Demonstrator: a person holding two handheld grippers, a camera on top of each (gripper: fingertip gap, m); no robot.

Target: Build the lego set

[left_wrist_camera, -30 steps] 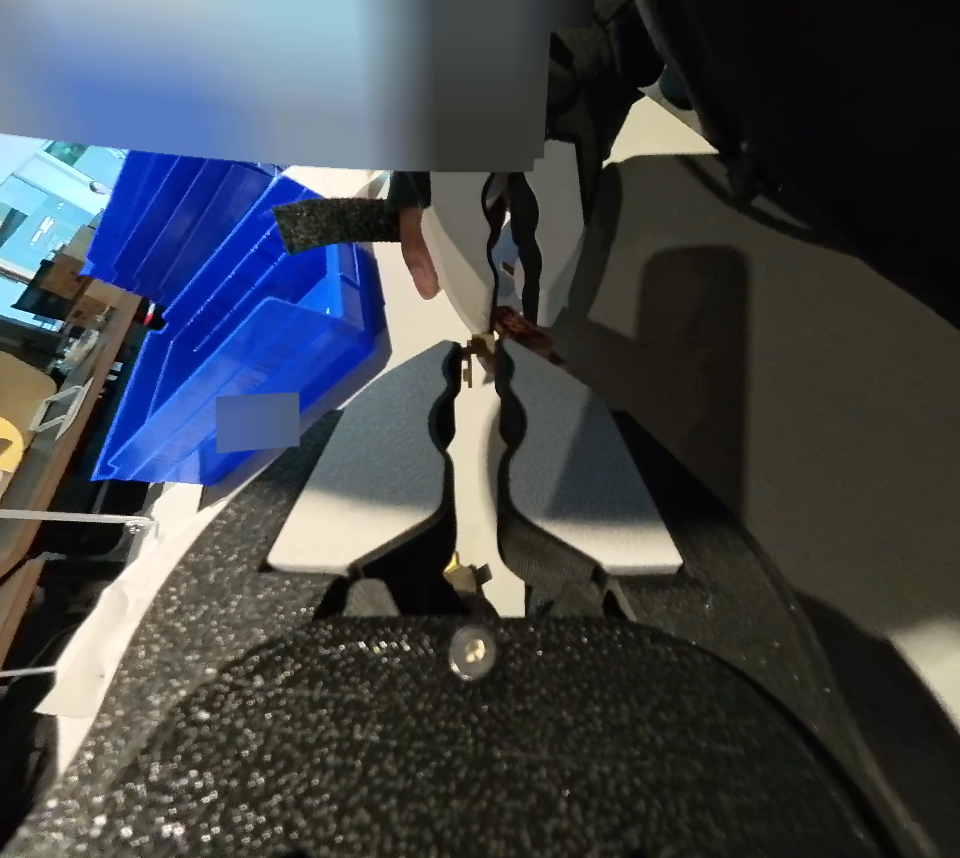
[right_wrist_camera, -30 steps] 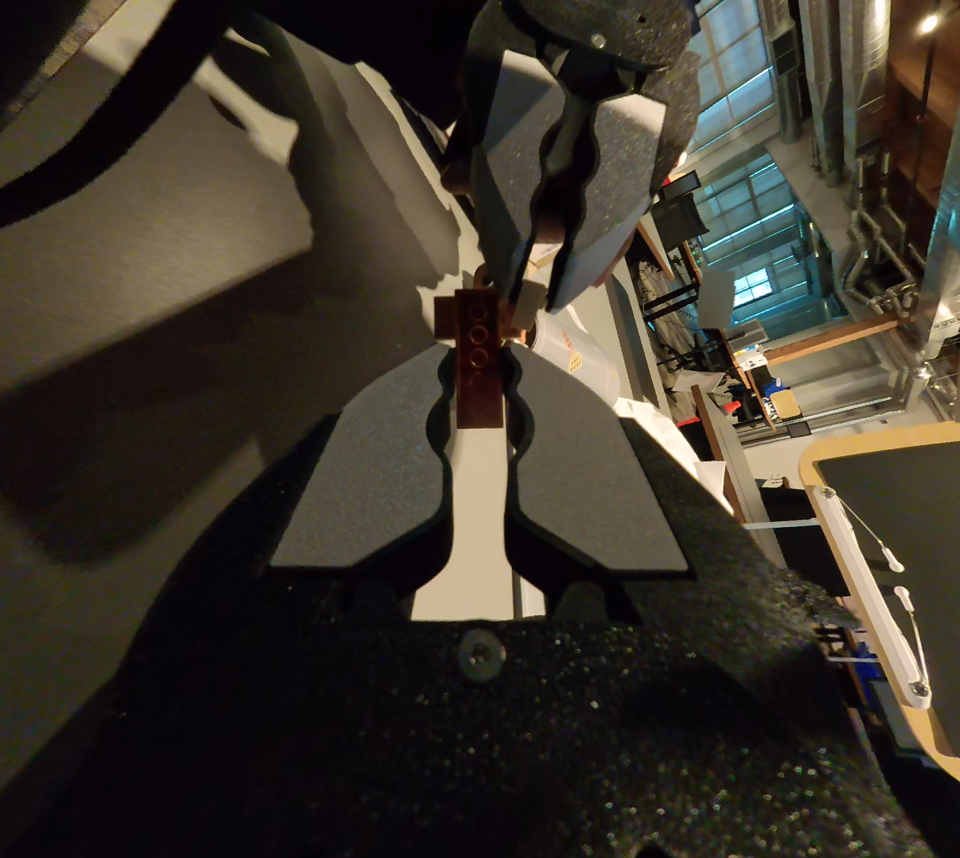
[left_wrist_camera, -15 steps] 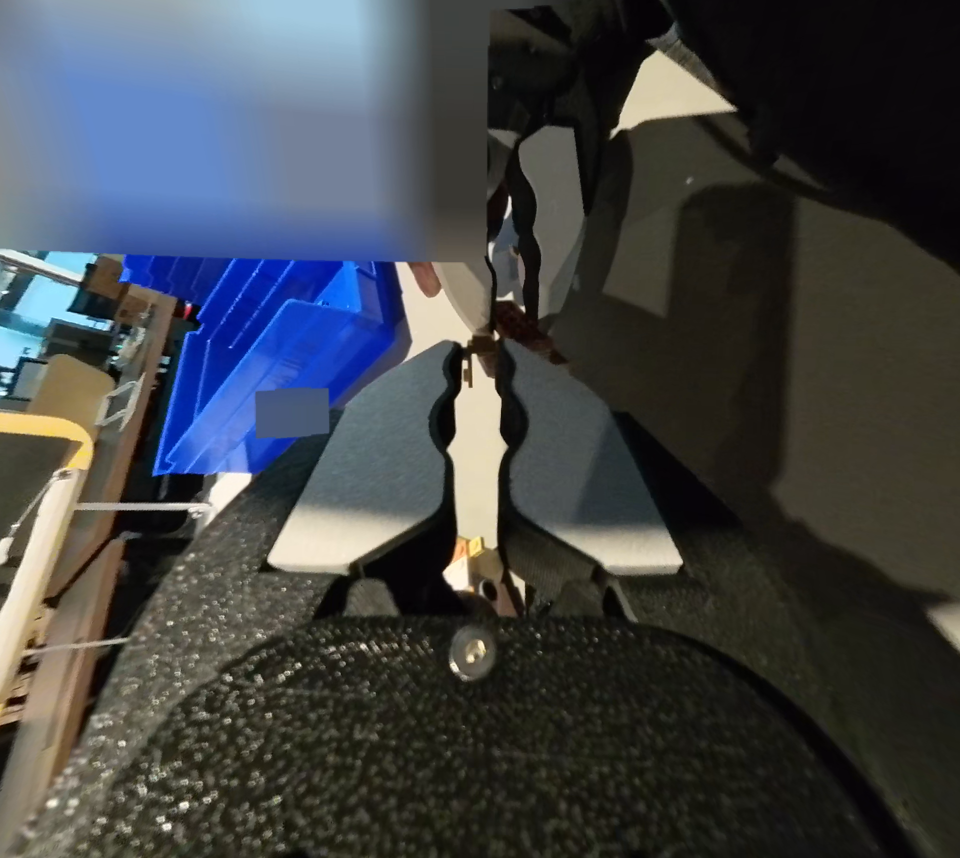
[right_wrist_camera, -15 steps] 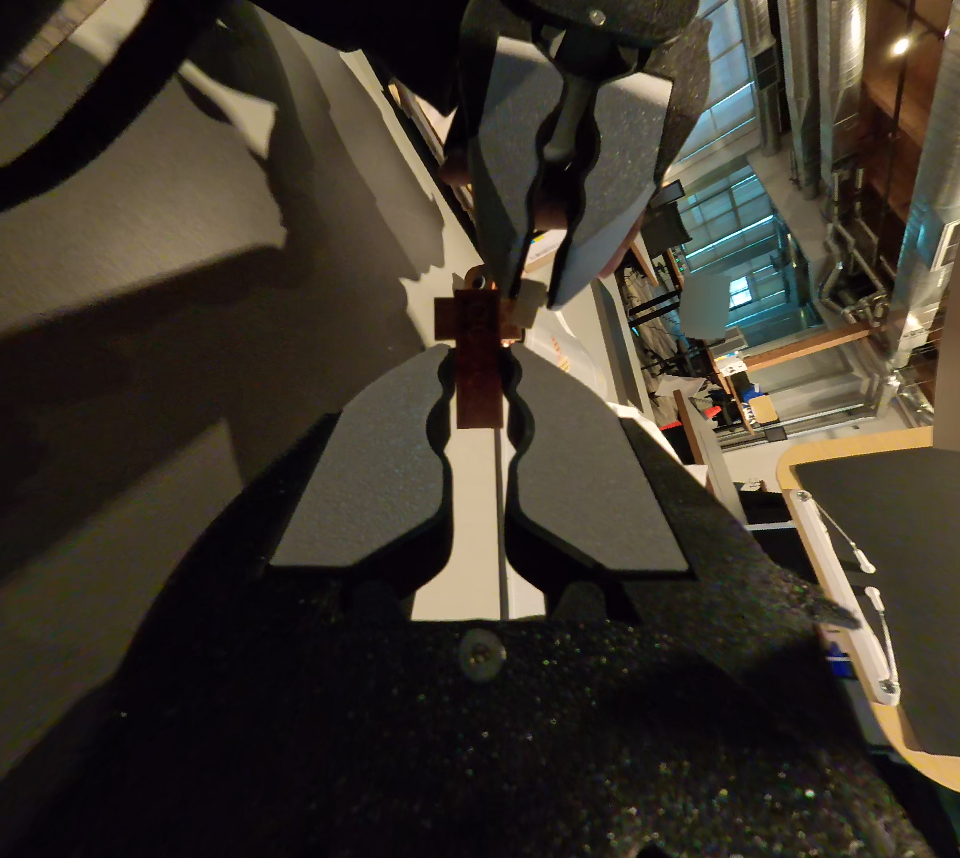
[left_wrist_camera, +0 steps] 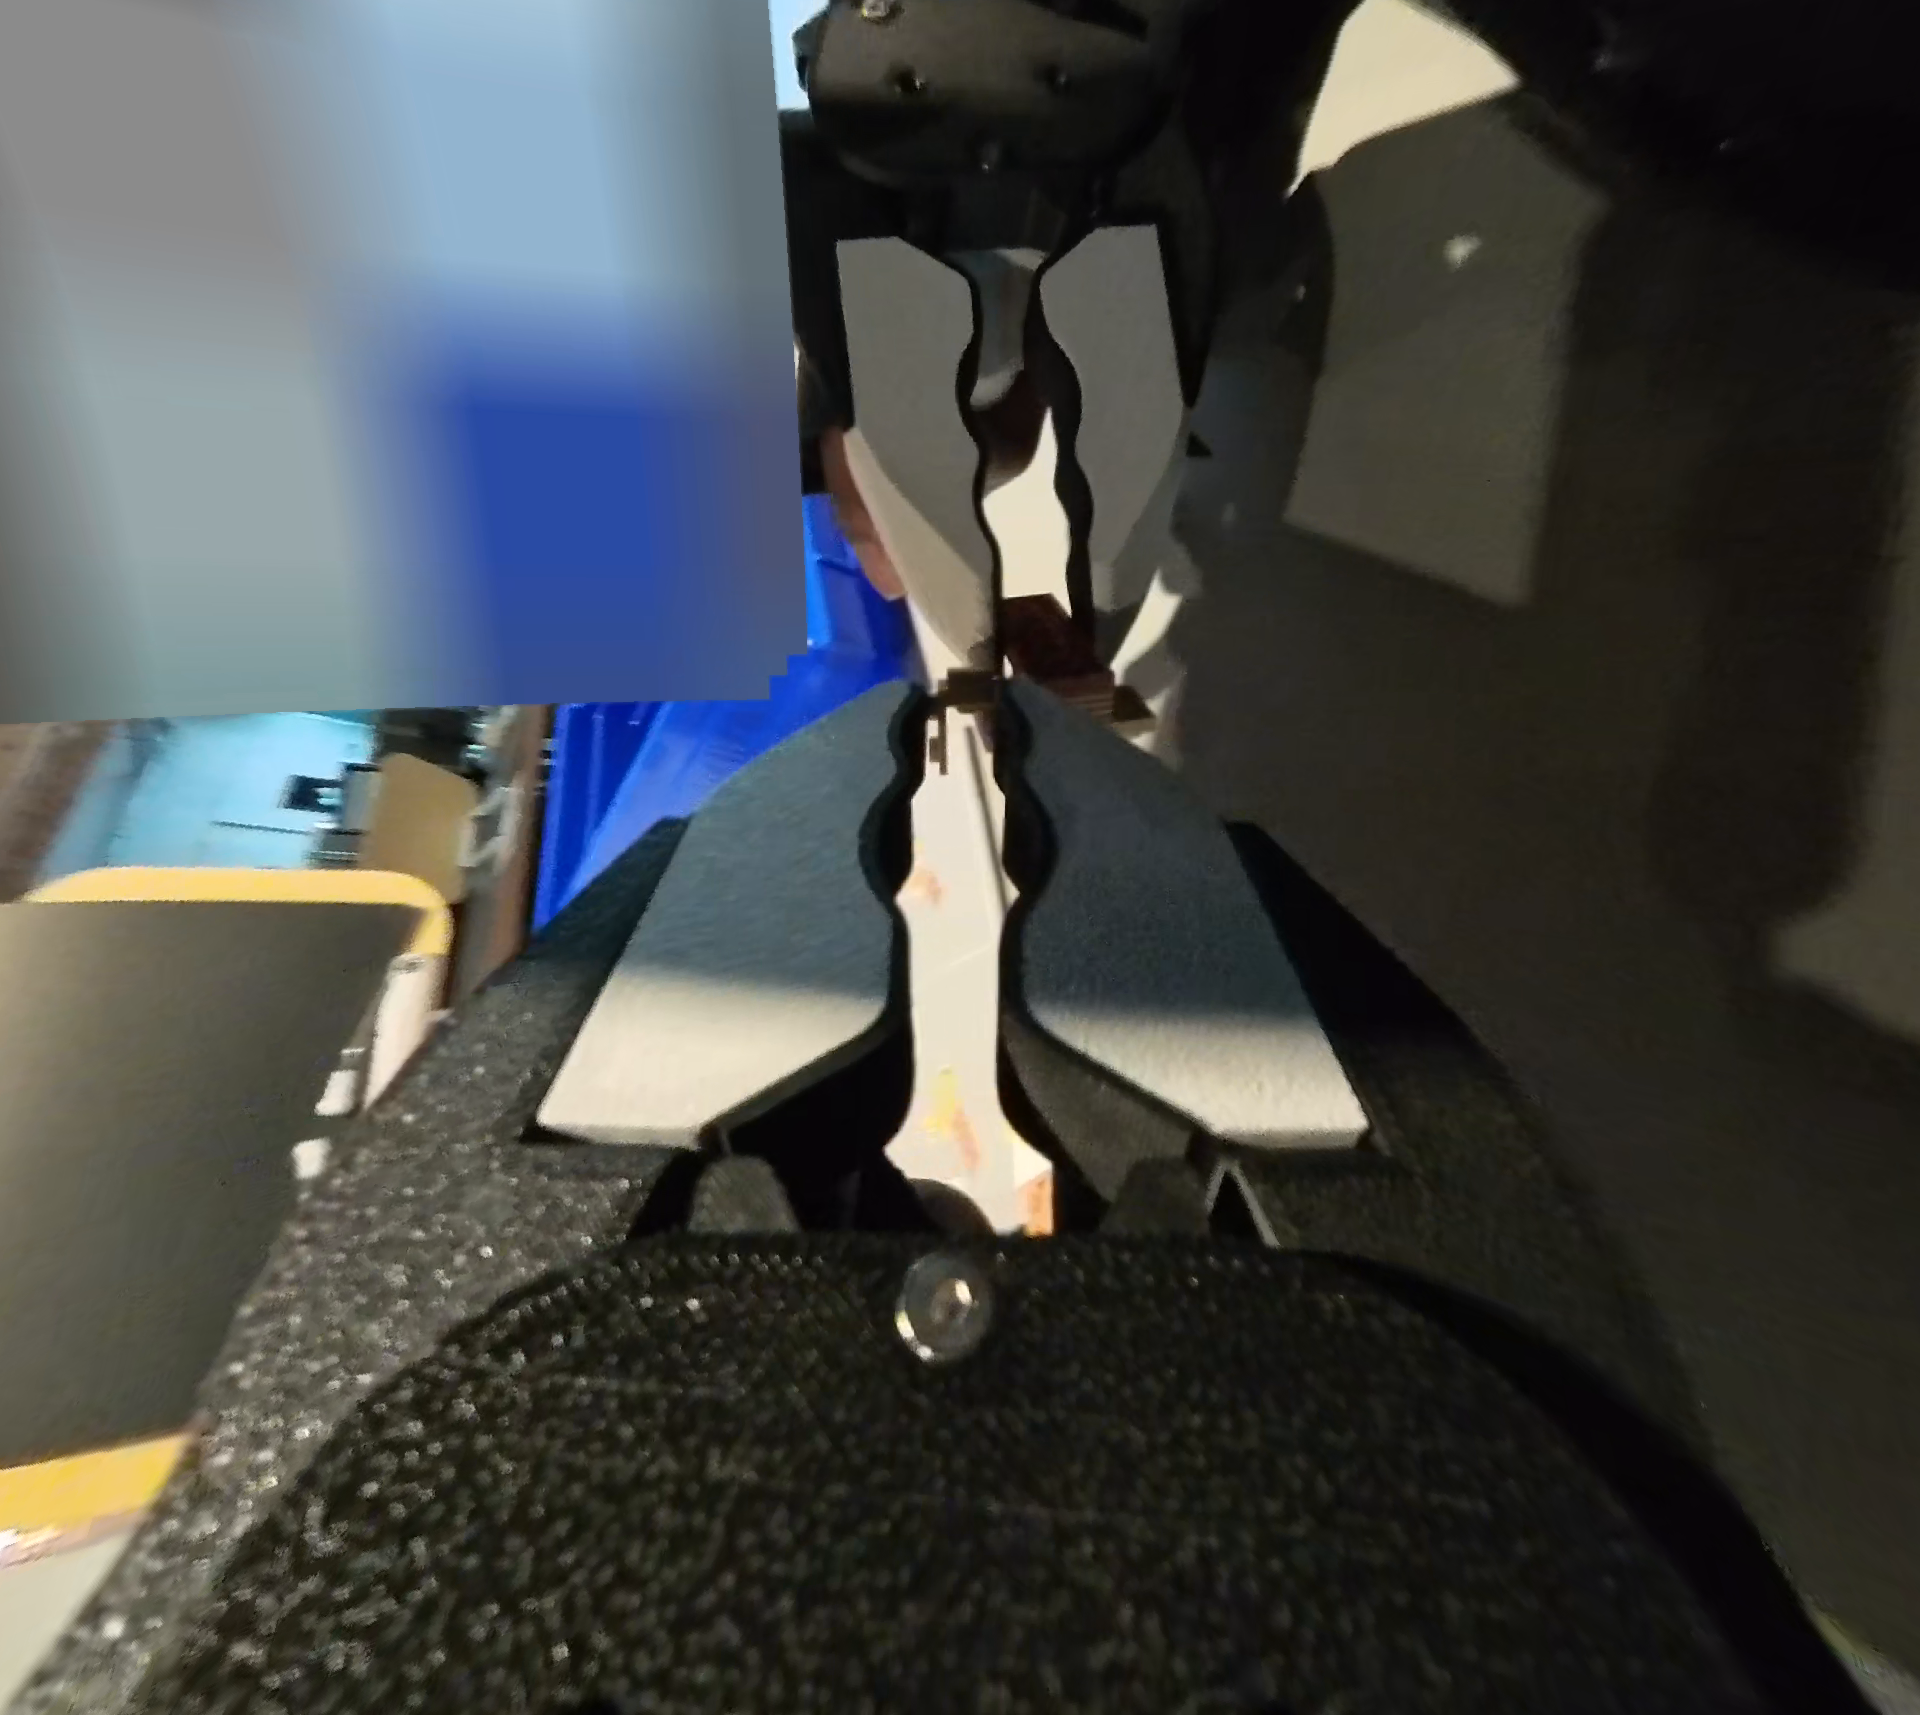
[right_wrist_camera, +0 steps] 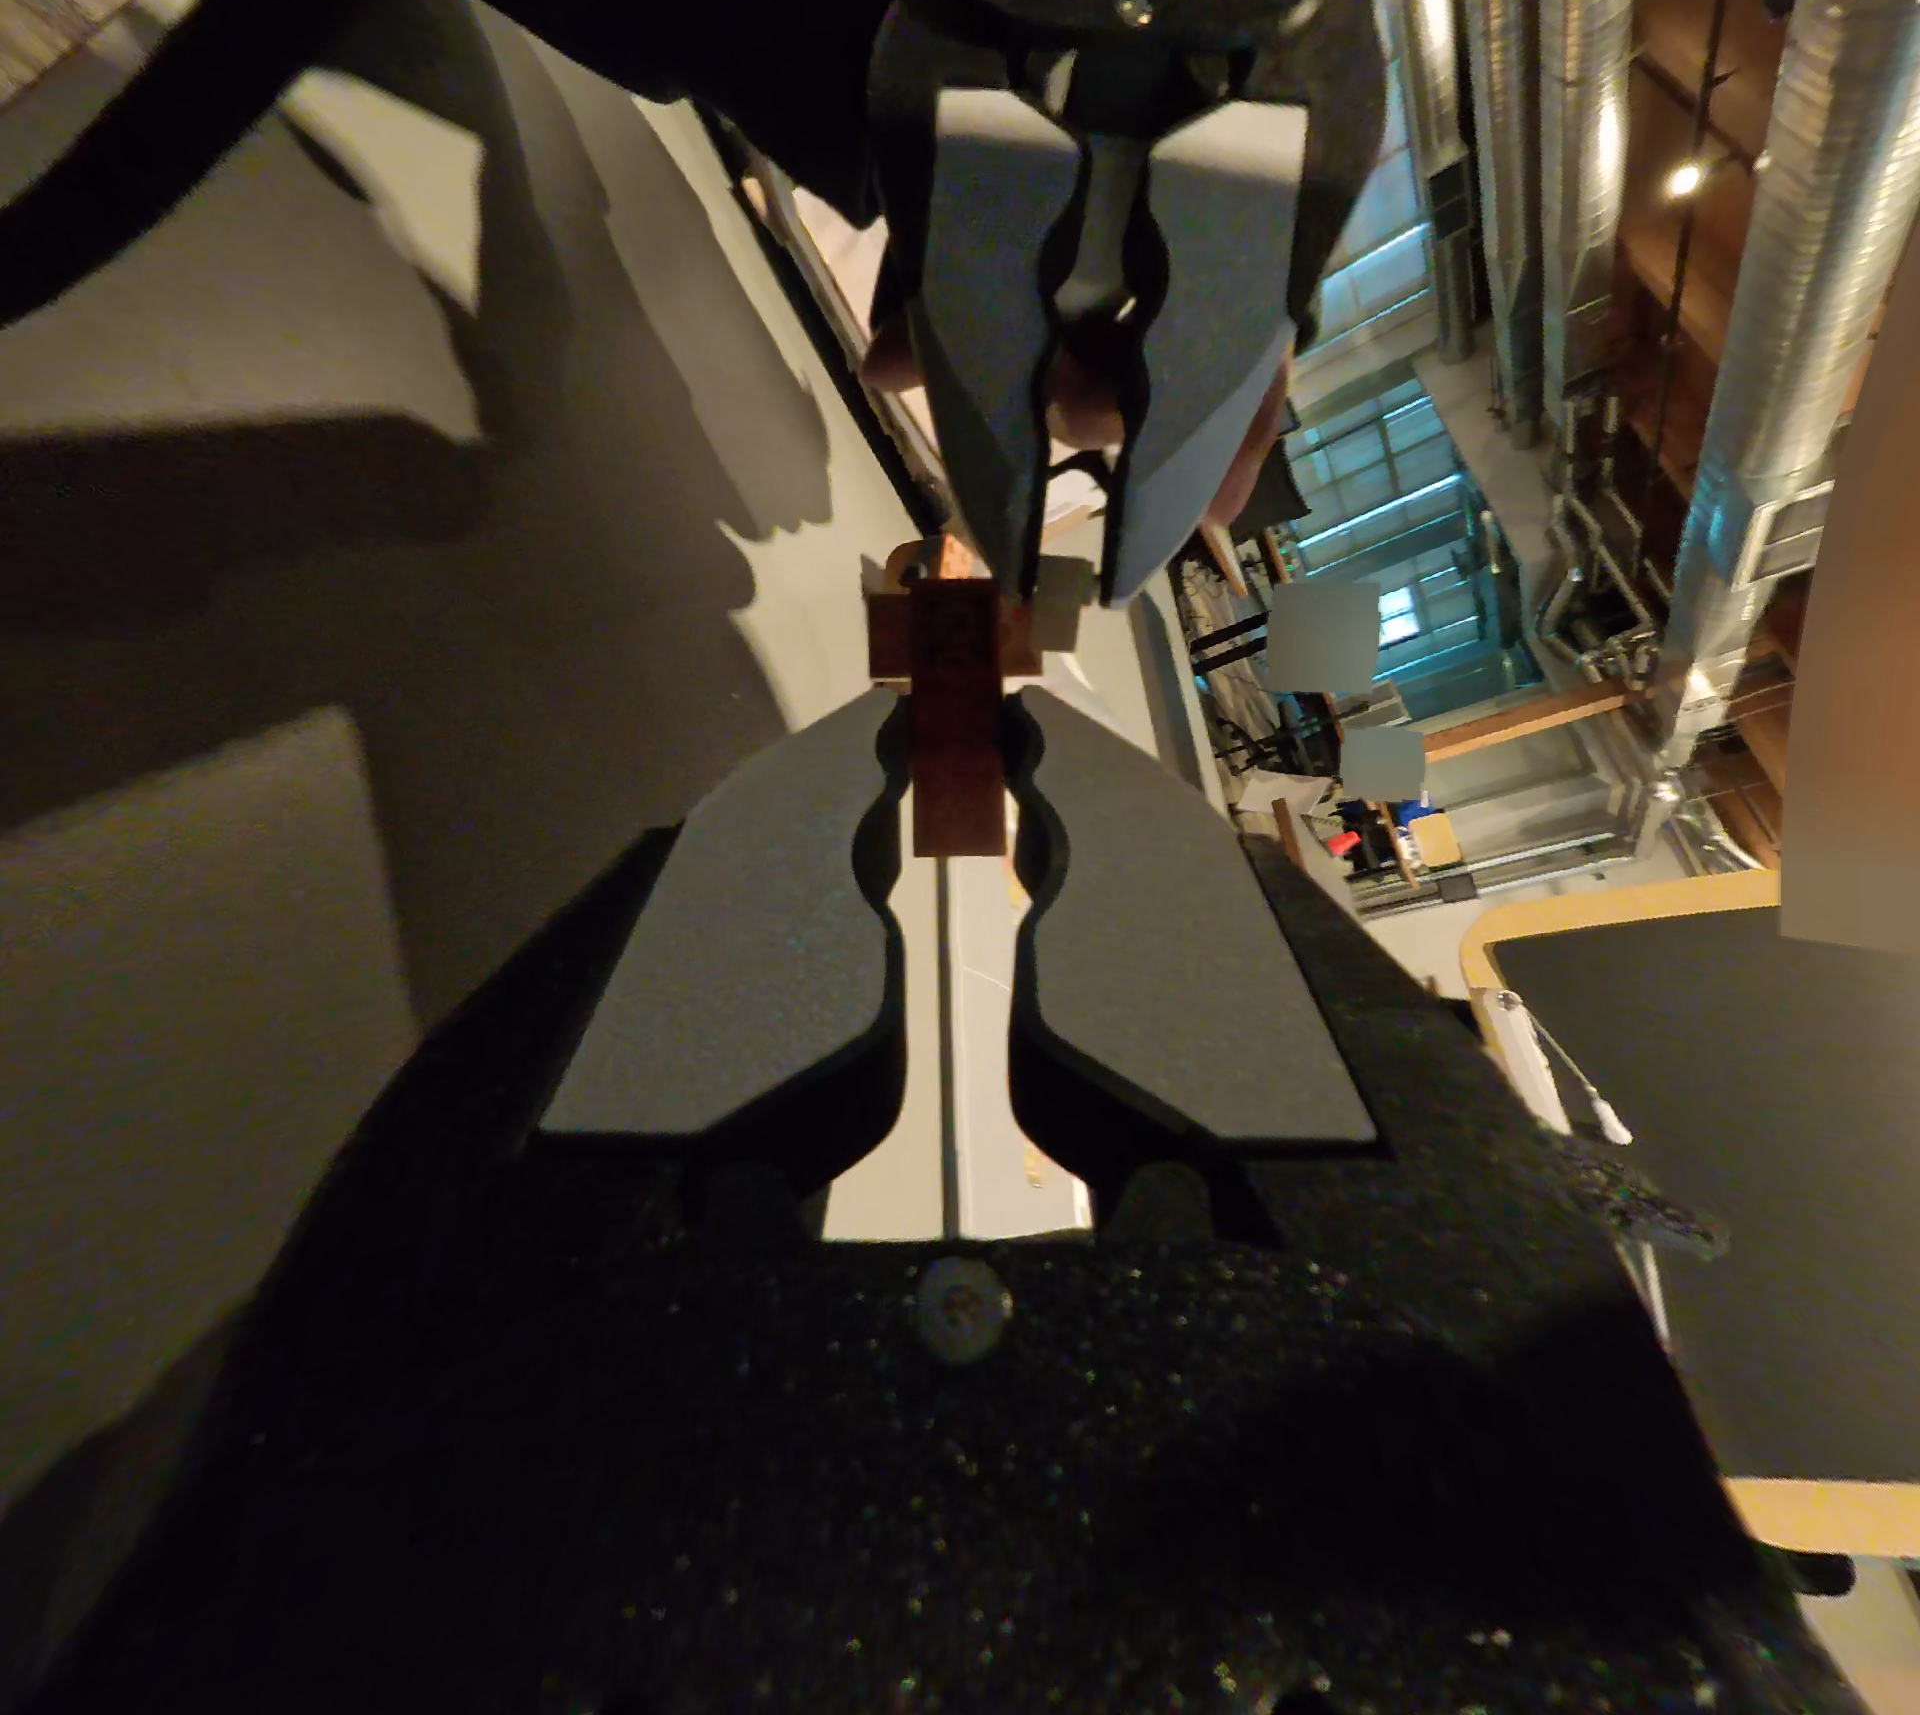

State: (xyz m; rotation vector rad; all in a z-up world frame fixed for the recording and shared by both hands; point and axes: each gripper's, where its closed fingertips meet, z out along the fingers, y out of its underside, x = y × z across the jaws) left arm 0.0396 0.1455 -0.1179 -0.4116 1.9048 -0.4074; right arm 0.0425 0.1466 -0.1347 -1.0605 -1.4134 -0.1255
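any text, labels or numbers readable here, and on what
None is readable.
White sheet behind the left hand-held gripper: orange marks, too blurred to read.
Tan piece in that gripper: no writing shows.
Brown lego piece in the right hand-held gripper: no writing shows.
Blue bin: no legible label.

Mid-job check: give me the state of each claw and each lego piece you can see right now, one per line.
Right claw: shut on the brown lego plate.
Brown lego plate: held lengthwise between the right fingers, a brown cross piece at its far end.
Left claw: shut on the small tan lego piece.
Small tan lego piece: pinched at the left fingertips, against the brown assembly.
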